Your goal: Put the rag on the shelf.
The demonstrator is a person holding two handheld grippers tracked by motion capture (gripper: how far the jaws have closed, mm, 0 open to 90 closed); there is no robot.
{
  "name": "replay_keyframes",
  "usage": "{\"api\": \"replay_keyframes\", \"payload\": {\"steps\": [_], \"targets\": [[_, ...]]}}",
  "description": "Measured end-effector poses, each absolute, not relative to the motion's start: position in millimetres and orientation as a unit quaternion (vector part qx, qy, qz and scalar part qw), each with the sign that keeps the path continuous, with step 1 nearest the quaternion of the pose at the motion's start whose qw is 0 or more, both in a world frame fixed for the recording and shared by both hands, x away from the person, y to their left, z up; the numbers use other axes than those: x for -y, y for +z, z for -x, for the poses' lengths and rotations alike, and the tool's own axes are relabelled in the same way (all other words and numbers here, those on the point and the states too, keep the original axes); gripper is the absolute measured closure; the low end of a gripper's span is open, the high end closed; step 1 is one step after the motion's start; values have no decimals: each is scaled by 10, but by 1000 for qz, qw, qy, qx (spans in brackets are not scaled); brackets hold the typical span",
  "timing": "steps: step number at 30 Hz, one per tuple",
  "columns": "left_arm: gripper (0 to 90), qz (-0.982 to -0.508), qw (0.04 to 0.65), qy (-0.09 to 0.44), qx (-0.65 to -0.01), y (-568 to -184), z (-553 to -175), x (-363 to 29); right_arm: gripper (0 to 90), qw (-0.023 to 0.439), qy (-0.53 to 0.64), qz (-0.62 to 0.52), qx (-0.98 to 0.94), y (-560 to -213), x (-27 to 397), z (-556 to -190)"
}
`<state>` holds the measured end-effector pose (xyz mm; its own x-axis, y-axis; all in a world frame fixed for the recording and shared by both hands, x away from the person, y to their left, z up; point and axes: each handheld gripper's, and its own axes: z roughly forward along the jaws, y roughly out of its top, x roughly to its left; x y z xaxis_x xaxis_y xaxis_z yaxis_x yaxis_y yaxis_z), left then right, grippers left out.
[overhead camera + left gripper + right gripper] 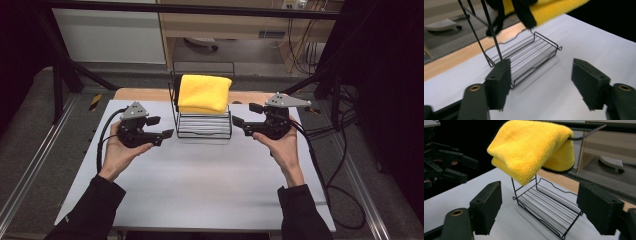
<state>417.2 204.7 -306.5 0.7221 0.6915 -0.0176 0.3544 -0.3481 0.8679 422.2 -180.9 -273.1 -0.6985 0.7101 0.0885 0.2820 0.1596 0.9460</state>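
A folded yellow towel [205,93] [531,147] [554,10] lies draped over the top bar of a black wire rack [202,131] [544,207] [529,57] at the back middle of the white table [200,185]. My left gripper [162,127] [541,82] is just left of the rack, jaws open and pointing at its base, nothing between them. On the rack's right side my right gripper [245,114] [539,207] is also open and empty, facing the rack and towel. The left gripper [449,165] appears at the far left of the right gripper view.
A wooden strip [145,94] runs along the table's back edge behind the rack. Black cables [330,165] trail off the table's right side. Dark frame posts [60,80] stand at the back corners, and a wooden cabinet [225,25] is beyond.
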Motion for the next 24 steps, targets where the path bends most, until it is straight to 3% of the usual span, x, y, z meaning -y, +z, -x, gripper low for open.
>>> {"api": "replay_keyframes", "payload": {"steps": [11,24], "targets": [[105,-797,460,174,-352,-3553,-3937,-2357,59,177,544,-353,-740,-3193,1983,-4024],[87,-795,447,170,-374,-4051,-3708,-2658,12,146,496,-386,-764,-3863,2218,-3860]]}}
